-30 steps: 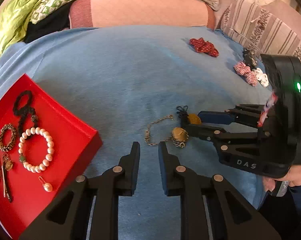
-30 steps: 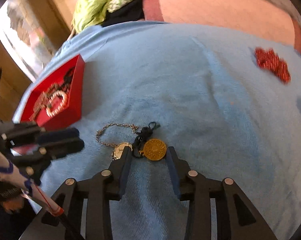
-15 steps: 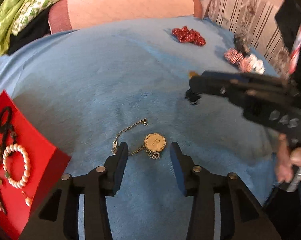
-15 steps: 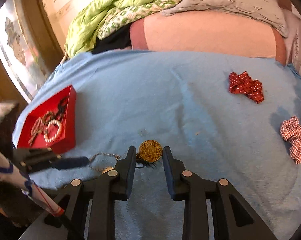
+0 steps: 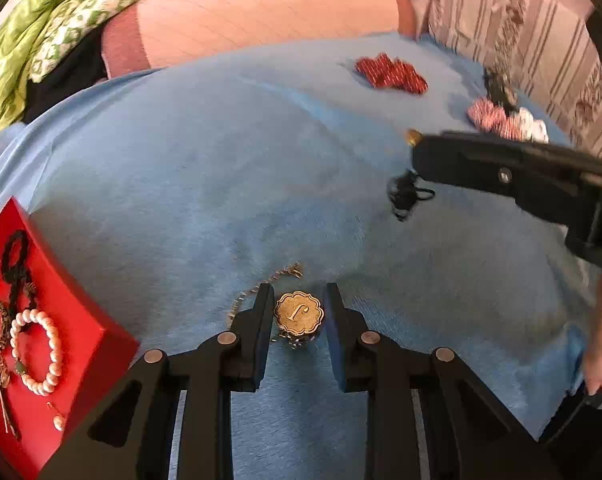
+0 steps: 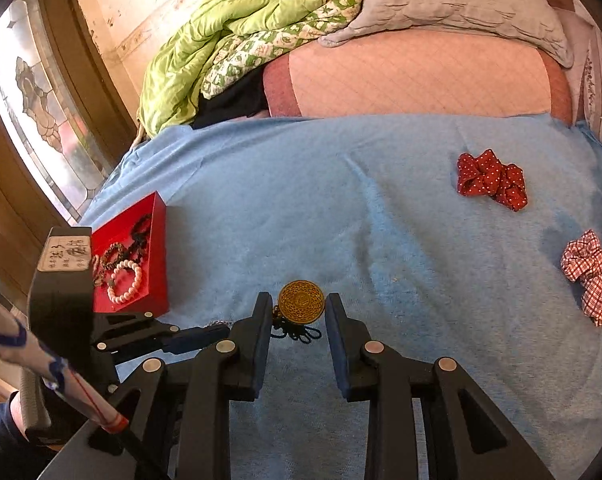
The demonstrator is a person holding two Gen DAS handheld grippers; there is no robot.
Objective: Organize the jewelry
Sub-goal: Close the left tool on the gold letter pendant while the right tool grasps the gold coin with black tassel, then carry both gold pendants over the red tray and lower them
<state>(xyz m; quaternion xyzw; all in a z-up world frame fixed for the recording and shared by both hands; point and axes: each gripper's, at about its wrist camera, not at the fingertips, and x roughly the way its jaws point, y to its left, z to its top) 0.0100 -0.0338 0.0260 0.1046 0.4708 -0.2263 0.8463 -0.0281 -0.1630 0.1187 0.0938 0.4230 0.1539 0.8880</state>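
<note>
The left tool (image 5: 297, 312) is lowered over the blue blanket (image 5: 221, 160) on the bed. A scalloped gold charm (image 5: 299, 313) is seen between its fingers, with narrow gaps on both sides; the jaws have just been closing, and no pad is seen pressing on the charm. Its chain (image 5: 267, 282) trails away on the blanket past the left finger.

The right tool (image 6: 297, 312) is held above the blanket with a round gold pendant (image 6: 301, 301) between its fingers, a black cord (image 6: 297, 332) hanging beneath. From the left wrist view the pendant and cord are carried clear of the blanket, so the right tool is taken as clenched on the pendant.

A red tray (image 5: 81, 320) holding a pearl bracelet (image 5: 37, 352) and other pieces lies at the left. A red scrunchie (image 6: 491, 178) and a checked scrunchie (image 6: 591, 276) lie well apart to the right.
</note>
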